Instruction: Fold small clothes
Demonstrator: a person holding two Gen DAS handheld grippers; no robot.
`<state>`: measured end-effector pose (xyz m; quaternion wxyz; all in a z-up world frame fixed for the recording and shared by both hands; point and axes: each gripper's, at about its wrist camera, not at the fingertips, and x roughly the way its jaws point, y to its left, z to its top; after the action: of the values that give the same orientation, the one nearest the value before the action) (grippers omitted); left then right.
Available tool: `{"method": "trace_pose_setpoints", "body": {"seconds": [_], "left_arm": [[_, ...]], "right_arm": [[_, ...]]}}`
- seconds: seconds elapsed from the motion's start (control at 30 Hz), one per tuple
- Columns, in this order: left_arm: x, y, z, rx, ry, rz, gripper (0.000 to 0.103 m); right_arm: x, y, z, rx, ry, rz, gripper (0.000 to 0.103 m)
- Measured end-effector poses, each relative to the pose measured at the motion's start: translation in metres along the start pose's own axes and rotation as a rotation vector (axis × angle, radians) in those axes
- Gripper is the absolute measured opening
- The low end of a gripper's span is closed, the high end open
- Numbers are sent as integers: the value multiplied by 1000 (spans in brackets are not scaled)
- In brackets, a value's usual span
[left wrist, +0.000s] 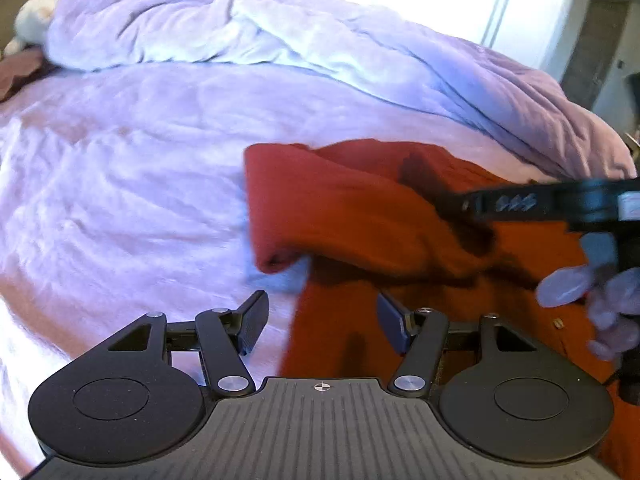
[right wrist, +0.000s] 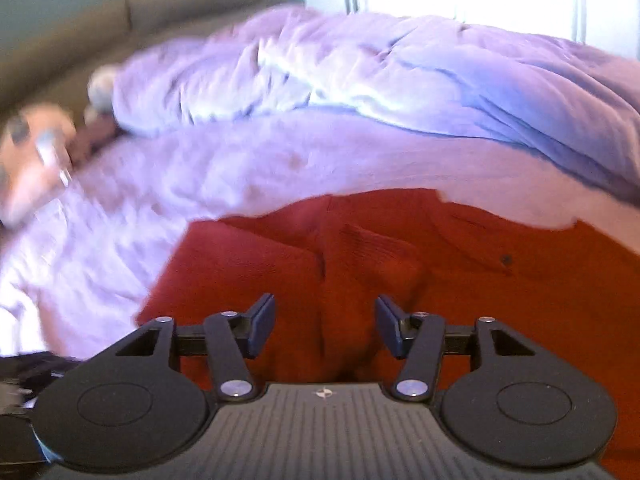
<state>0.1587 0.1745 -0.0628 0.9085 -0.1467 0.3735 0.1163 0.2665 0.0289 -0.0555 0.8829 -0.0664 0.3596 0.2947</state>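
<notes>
A red garment (left wrist: 360, 208) lies on the bed (left wrist: 120, 184), on the lilac sheet just in front of a bunched lilac duvet (left wrist: 280, 40). It is partly folded: a flap doubled over on its left side ends in a rolled edge, and the cloth's long run stretches from that fold toward the right in both wrist views. Which end is its top I cannot tell.

The left tongs (left wrist: 322, 322) stand released, their pads well apart above the garment's lower left edge, gripping nothing. The right tongs (right wrist: 325, 326) are likewise parted over the red cloth, nothing pinched between them. A gloved hand (left wrist: 600, 292) holds the right tool.
</notes>
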Motion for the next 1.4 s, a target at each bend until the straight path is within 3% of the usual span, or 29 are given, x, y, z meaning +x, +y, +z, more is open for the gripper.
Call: {"method": "trace_pose_setpoints", "body": {"seconds": [0.03,0.13,0.23,0.4,0.47,0.6,0.7,0.77,0.87,0.9,0.97,1.0,1.07,1.23,1.4], "left_arm": [[4,2,2,-6,8,5,66],[17,1,5,-23,27,23,66],[21,-5,10,-14,14,32,66],[35,-20,13,-5,16,37,66],[40,-27,13,-9,35,32,66],[42,-40,11,28,44,42,71],[42,-45,10,61,48,61,72],[43,-45,12,50,58,64,72],[42,-45,16,35,59,68,72],[41,-46,17,38,51,71,72],[41,-51,20,57,43,81,72],[42,-53,21,66,43,86,73],[44,-58,21,83,44,107,73],[50,-61,19,87,50,125,74],[47,-58,21,73,58,131,74]], "right_arm": [[14,5,4,-31,26,-25,50],[39,10,4,-116,71,-107,6],[20,-5,1,-67,-2,-133,6],[-58,-80,-32,241,-215,-204,6],[-70,-111,-56,336,-228,-216,10],[-64,-175,-103,601,-90,-133,21],[-68,-204,-123,765,-140,-40,33],[-68,-218,-127,830,-182,-23,50],[-60,-230,-130,895,-198,-2,46],[-58,-230,-128,892,-200,-7,42],[-54,-229,-119,836,-182,-41,9],[-53,-224,-112,798,-172,-56,5],[-61,-218,-102,700,-196,-107,5],[-94,-199,-87,486,-303,-360,4],[-79,-227,-107,508,-190,-416,5]]}}
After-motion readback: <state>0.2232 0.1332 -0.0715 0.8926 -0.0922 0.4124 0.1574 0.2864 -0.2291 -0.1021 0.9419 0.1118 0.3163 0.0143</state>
